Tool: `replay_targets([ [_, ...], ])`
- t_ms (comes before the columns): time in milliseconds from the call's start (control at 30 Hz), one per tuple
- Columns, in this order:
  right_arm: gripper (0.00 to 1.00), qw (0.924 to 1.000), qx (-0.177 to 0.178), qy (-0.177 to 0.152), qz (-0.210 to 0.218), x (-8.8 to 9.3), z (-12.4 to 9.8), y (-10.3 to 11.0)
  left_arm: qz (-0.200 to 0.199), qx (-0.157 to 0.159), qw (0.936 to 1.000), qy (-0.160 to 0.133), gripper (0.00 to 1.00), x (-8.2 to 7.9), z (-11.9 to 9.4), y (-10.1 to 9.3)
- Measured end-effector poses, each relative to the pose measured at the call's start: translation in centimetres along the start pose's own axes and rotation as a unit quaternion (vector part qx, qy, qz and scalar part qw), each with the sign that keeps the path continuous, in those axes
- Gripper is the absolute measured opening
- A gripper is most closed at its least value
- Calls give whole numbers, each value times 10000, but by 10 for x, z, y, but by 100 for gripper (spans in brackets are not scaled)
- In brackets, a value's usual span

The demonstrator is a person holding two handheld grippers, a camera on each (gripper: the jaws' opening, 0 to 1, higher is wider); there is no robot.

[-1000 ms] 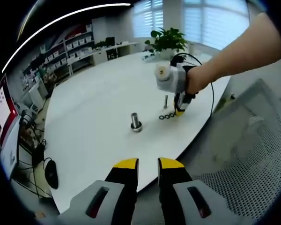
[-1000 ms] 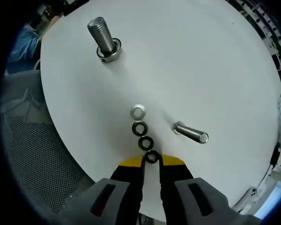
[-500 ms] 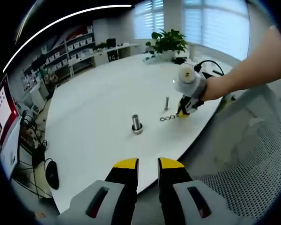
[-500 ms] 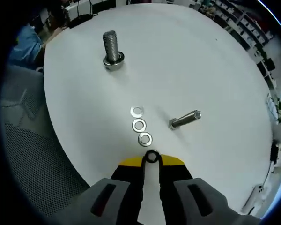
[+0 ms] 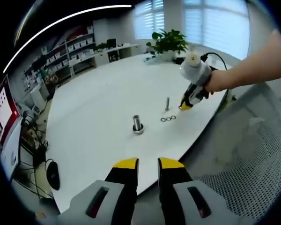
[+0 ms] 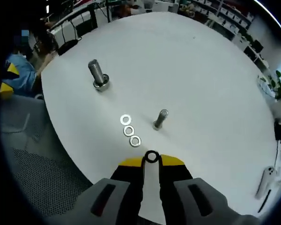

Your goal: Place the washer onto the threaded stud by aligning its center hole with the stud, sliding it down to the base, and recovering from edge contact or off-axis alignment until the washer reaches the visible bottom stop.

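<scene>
Yellow pads are being carried on the black fingertips of the left gripper point(image 5: 148, 164) and the right gripper point(image 6: 151, 160), above grey bodies with dark slots. A black cable is being trailed from the right gripper's white housing; the forearm is being shown bare.

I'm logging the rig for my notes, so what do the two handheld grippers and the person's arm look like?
Both the left gripper and the right gripper have grey bodies and black jaws with yellow tips. In the left gripper view, the right gripper carries a white housing and a black cable, and the forearm behind it is bare, with no sleeve showing.
</scene>
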State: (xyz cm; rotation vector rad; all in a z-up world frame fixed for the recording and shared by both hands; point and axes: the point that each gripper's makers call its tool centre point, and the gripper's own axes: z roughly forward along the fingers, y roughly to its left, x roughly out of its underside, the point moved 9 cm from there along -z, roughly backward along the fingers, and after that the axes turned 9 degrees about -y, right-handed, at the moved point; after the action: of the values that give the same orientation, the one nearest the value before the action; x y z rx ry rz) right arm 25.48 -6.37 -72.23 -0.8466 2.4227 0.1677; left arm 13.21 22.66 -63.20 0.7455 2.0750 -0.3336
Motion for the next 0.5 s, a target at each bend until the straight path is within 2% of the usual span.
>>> replay_targets([
  [233,13,9988,64,-466,-120,-18,-17,-6,-7,-5,10000,7,14,0,0,0],
  [500,13,9962,4,-823,-273,-37,-19,-6,6,-11,10000,39,14,1,0,-1],
])
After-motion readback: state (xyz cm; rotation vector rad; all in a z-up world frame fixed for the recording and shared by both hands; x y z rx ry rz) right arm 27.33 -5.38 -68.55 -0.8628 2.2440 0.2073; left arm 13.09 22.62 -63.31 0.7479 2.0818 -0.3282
